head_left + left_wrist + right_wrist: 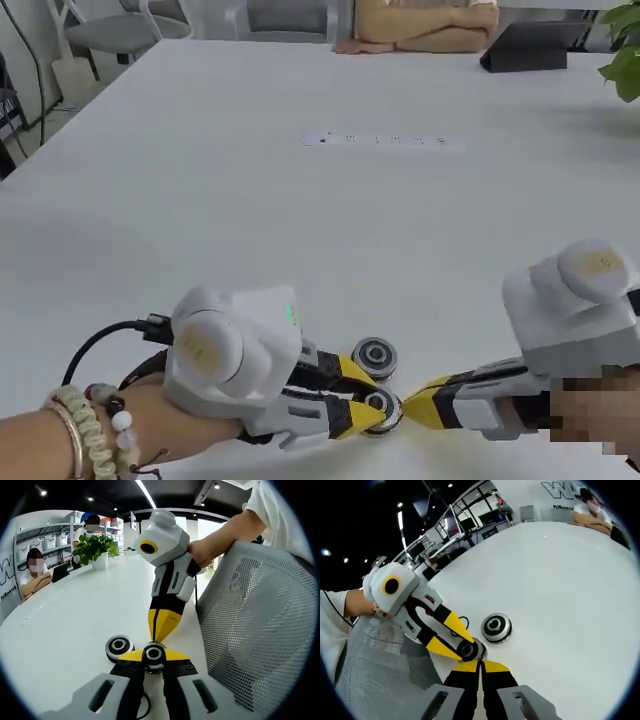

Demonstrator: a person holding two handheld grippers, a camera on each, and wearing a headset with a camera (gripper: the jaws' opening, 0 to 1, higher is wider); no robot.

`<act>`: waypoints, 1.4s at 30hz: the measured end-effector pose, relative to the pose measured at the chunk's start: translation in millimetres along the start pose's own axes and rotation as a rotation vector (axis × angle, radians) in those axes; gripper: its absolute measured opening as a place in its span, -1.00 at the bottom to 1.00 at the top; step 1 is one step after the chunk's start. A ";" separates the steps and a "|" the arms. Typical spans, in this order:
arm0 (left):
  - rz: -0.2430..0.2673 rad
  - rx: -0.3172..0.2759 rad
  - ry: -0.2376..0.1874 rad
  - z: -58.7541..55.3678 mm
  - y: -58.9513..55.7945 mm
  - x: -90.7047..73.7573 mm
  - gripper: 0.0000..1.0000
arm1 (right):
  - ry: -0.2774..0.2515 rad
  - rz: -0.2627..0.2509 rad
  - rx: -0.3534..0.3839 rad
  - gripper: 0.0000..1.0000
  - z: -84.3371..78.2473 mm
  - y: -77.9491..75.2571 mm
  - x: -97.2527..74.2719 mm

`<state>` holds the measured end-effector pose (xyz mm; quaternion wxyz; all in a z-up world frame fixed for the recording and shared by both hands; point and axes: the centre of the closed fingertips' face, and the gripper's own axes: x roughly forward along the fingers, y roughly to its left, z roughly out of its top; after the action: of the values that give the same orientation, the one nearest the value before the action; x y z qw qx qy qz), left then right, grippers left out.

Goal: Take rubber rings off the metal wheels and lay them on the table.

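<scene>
- You are at the first ring: your left gripper (pixel 372 405) has its jaws pinching a metal wheel (pixel 153 655) from both sides, low at the near edge of the counter (pixel 300 220).
- Your right gripper (pixel 480 664) comes in from the opposite side with its jaws pressed together, their yellow tip right against that wheel's rim.
- I cannot tell whether the tip has caught the edge of the dark rubber ring (pixel 154 645) or only touches it.
- No loose ring lies on the counter, so I judge the task barely begun.
- Next move: work the right tip under the ring's lip, nip it, then peel it away from the wheel while the left jaws keep a firm hold.
- Pull gently; the small wheel could twist out of the left jaws.
- The second wheel (pixel 374 354) lies flat on the counter just beside the held one, its ring on; take it afterwards.
</scene>
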<state>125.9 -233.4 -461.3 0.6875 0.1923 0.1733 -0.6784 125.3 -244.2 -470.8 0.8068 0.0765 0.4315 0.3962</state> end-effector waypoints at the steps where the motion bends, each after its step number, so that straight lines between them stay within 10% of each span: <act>1: 0.001 0.000 0.000 0.0 0.0 0.1 -0.85 | -0.001 0.004 0.003 -1.00 -0.1 0.8 -1.2; 42: -0.008 0.016 0.005 0.7 -2.5 -0.3 -0.85 | 0.009 0.024 -0.031 -1.00 4.5 16.3 0.2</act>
<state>123.4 -233.6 -460.6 0.6827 0.1990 0.1702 -0.6821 119.4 -232.1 -460.7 0.8011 0.0673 0.4281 0.4128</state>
